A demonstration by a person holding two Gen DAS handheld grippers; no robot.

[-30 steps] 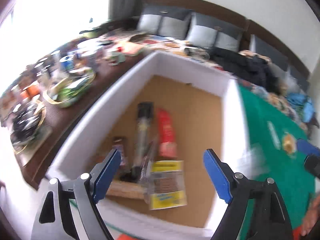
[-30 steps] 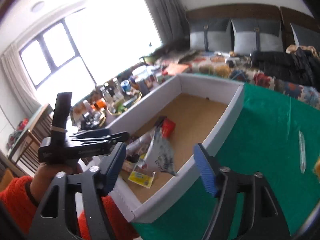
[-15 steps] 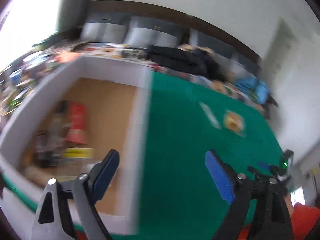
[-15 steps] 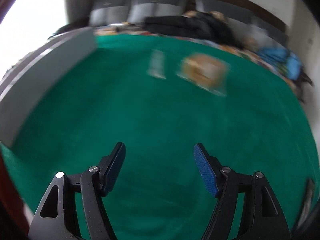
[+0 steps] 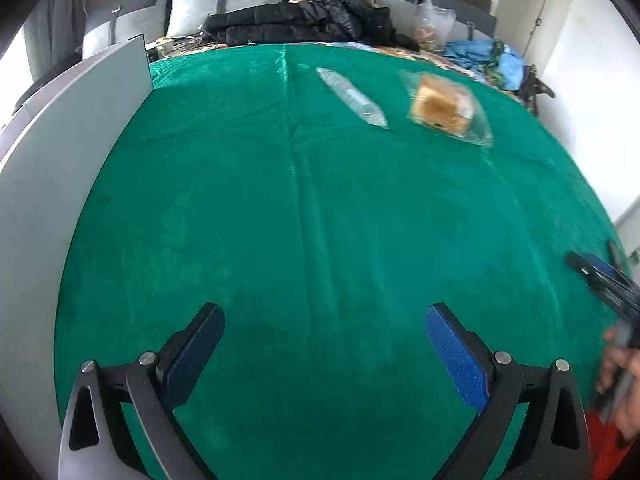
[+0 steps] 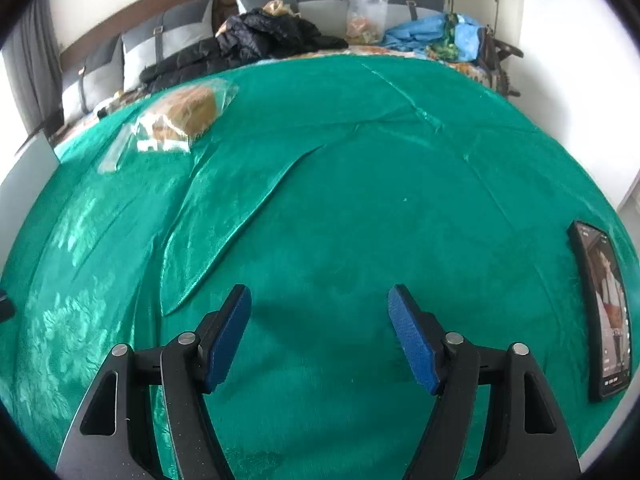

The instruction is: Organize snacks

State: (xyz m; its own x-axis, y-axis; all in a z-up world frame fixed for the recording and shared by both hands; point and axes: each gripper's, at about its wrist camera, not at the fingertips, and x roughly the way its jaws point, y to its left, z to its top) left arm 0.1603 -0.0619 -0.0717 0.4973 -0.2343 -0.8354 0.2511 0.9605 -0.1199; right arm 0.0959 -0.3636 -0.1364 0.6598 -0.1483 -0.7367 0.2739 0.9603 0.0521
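Over the green velvet cloth (image 5: 304, 208) the left gripper (image 5: 324, 340) has just been opening; its jaws stand wide with nothing between them. The right gripper (image 6: 320, 328) likewise gapes empty. Well beyond both lie a clear plastic-wrapped brown bread snack (image 5: 442, 106) and, just beside it, a slim clear packet (image 5: 352, 96).

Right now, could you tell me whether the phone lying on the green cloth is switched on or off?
On. The phone lies flat on the green cloth with its screen lit, showing a picture.
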